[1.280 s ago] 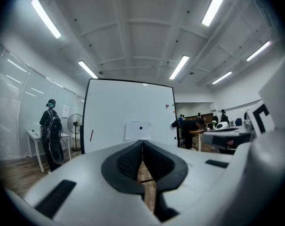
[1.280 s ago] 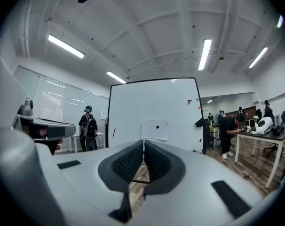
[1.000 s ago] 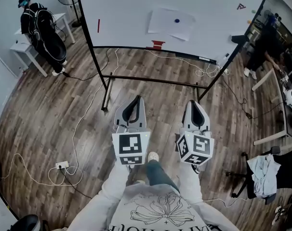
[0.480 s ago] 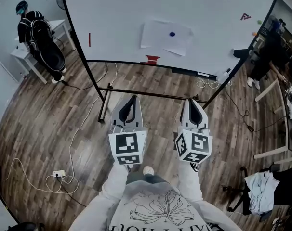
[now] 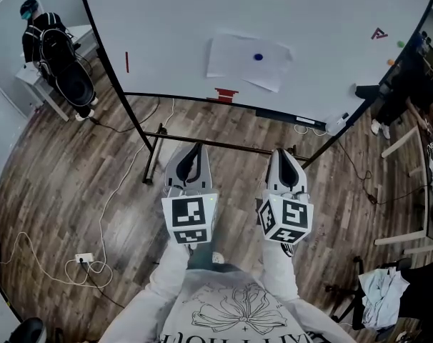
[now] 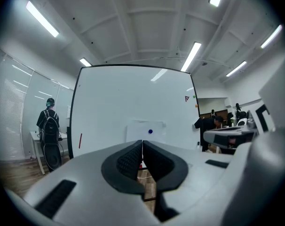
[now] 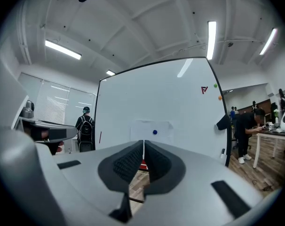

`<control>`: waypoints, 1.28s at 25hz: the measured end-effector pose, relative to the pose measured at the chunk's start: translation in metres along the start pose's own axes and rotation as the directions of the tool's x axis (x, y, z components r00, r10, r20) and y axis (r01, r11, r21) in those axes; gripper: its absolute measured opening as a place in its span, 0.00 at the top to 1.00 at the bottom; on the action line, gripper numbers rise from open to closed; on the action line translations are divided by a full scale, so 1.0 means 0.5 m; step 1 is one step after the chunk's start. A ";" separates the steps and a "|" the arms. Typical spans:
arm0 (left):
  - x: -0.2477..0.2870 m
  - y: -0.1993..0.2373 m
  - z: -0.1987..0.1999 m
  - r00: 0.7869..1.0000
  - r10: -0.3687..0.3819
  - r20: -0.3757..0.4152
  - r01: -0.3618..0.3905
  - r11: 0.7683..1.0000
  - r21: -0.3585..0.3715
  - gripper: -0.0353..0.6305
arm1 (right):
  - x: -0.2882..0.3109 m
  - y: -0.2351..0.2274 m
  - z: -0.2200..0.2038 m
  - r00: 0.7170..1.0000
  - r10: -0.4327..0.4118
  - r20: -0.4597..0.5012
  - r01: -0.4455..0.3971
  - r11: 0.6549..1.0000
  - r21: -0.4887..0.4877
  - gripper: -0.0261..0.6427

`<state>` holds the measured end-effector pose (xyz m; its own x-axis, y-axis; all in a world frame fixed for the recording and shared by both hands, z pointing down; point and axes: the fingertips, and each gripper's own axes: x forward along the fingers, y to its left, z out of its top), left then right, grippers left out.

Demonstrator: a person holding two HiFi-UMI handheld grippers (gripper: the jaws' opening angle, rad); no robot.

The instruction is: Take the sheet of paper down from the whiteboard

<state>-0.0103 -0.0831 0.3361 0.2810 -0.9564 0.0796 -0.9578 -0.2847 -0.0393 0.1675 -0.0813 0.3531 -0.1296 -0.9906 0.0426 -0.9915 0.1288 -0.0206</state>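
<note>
In the head view I'm looking down on both tools held side by side over the wooden floor (image 5: 66, 170). The left gripper (image 5: 194, 148) and the right gripper (image 5: 285, 153) are both pointing toward twelve o'clock, at the whiteboard (image 5: 309, 13). The sheet of paper (image 5: 238, 61) is hanging on the board at about twelve o'clock from the grippers, well apart from both, with a blue magnet (image 5: 259, 56) sitting on its upper right part. A small red object (image 5: 225, 94), possibly an eraser, is resting on the board's lower ledge just under the sheet. A person with a backpack (image 5: 56, 45) is standing at ten o'clock.

In the left gripper view the left gripper (image 6: 142, 147) is showing its jaws pressed together with nothing between them. The sheet of paper (image 6: 138, 132) and blue magnet (image 6: 150, 131) are sitting on the whiteboard (image 6: 119, 98) straight above the jaw tips.

In the right gripper view the right gripper (image 7: 144, 147) is likewise closed and empty. The sheet of paper (image 7: 142, 130) is lying dead ahead on the whiteboard (image 7: 156, 98), the blue magnet (image 7: 154, 132) at one o'clock from the tips.
</note>
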 end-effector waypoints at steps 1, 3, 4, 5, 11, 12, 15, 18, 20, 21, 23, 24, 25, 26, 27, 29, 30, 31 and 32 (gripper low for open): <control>0.018 0.003 -0.002 1.000 -0.003 -0.004 0.003 1.000 0.001 0.94 | 0.016 -0.004 -0.001 1.000 -0.003 -0.001 0.003 1.000 -0.002 0.95; 0.058 0.009 -0.004 1.000 -0.013 -0.003 0.013 1.000 0.001 0.94 | 0.053 -0.013 -0.003 1.000 -0.010 0.000 0.010 1.000 -0.006 0.95; 0.081 0.013 -0.003 1.000 -0.018 0.000 0.018 1.000 0.000 0.94 | 0.074 -0.017 -0.004 1.000 -0.013 0.001 0.013 1.000 -0.009 0.95; 0.104 0.017 -0.002 1.000 -0.023 0.004 0.023 1.000 0.000 0.94 | 0.097 -0.022 -0.004 1.000 -0.017 0.002 0.018 1.000 -0.011 0.95; 0.251 0.060 0.004 0.999 -0.034 0.013 0.034 0.999 -0.006 0.94 | 0.238 -0.041 -0.002 0.999 -0.041 0.005 0.041 0.999 -0.017 0.95; 0.276 0.070 0.007 0.999 -0.034 0.014 0.034 0.999 -0.009 0.94 | 0.262 -0.044 0.000 0.999 -0.047 0.005 0.047 0.999 -0.016 0.95; 0.350 0.101 0.019 0.999 -0.038 0.020 0.039 0.999 -0.017 0.94 | 0.334 -0.052 0.010 0.998 -0.061 0.006 0.061 0.998 -0.016 0.95; 0.418 0.127 0.031 0.998 -0.052 0.029 0.052 0.999 -0.016 0.94 | 0.403 -0.060 0.022 0.997 -0.078 0.013 0.079 0.997 -0.016 0.95; 0.460 0.143 0.036 0.998 -0.061 0.035 0.061 0.998 -0.014 0.94 | 0.446 -0.065 0.026 0.996 -0.089 0.016 0.089 0.996 -0.018 0.95; 0.480 0.150 0.037 0.997 -0.064 0.037 0.065 0.998 -0.013 0.94 | 0.466 -0.067 0.027 0.995 -0.094 0.017 0.095 0.995 -0.020 0.95; 0.518 0.166 0.037 0.997 -0.069 0.036 0.069 0.998 -0.011 0.94 | 0.504 -0.071 0.029 0.995 -0.103 0.018 0.103 0.994 -0.023 0.95; 0.537 0.173 0.036 0.997 -0.070 0.035 0.070 0.997 -0.010 0.94 | 0.521 -0.073 0.029 0.994 -0.108 0.019 0.108 0.994 -0.026 0.95; 0.554 0.179 0.036 0.997 -0.072 0.033 0.072 0.997 -0.009 0.94 | 0.536 -0.077 0.028 0.993 -0.113 0.018 0.114 0.993 -0.028 0.95; 0.570 0.185 0.035 0.997 -0.075 0.032 0.075 0.997 -0.007 0.94 | 0.552 -0.080 0.027 0.993 -0.120 0.017 0.120 0.992 -0.030 0.95; 0.586 0.189 0.034 0.996 -0.079 0.032 0.079 0.997 -0.004 0.94 | 0.566 -0.084 0.024 0.992 -0.126 0.014 0.127 0.991 -0.032 0.95; 0.614 0.197 0.032 0.995 -0.091 0.033 0.091 0.996 -0.001 0.94 | 0.594 -0.089 0.020 0.991 -0.137 0.007 0.137 0.990 -0.037 0.95; 0.626 0.201 0.031 0.995 -0.098 0.034 0.098 0.995 -0.001 0.94 | 0.606 -0.090 0.017 0.990 -0.139 0.004 0.139 0.989 -0.041 0.95; 0.638 0.203 0.029 0.994 -0.106 0.034 0.106 0.994 -0.001 0.94 | 0.618 -0.091 0.015 0.990 -0.140 0.002 0.139 0.989 -0.045 0.95; 0.649 0.205 0.026 0.993 -0.115 0.033 0.116 0.993 -0.001 0.93 | 0.629 -0.091 0.013 0.990 -0.140 -0.001 0.139 0.989 -0.049 0.95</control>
<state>-0.0165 -0.4238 0.3447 0.3916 -0.9187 0.0505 -0.9189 -0.3933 -0.0292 0.1721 -0.3988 0.3611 0.0101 -0.9989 0.0462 -0.9994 -0.0085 0.0341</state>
